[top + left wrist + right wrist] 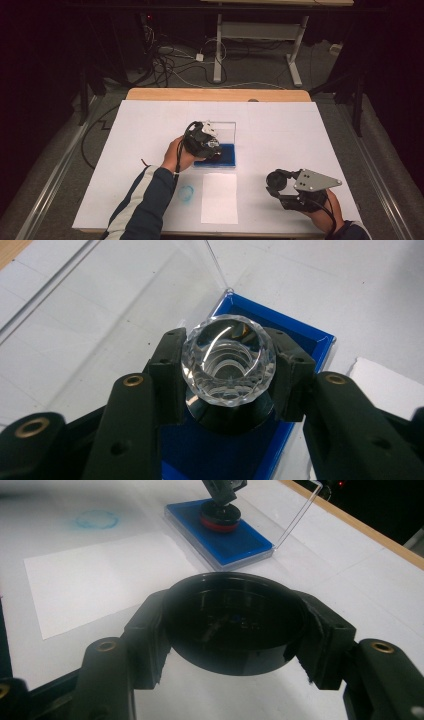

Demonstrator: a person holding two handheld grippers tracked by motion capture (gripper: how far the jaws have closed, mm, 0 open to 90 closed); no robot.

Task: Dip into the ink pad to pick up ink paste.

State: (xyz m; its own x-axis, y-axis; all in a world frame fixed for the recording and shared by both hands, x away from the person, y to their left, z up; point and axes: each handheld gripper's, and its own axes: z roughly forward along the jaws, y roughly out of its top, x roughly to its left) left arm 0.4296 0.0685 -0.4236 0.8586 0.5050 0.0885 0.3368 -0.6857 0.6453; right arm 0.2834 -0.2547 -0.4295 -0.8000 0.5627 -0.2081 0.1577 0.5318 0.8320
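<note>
Left tongs pinch a faceted crystal-topped stamp upright, pressed onto the blue ink pad; right tongs grip its black cap, well apart; white paper lies between.

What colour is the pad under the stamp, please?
Blue pad, clearest in the right gripper view.

Faceted clear glass knob, glossy; black lid, glossy plastic; blue pad, matt; paper sheet, matt white.
</note>
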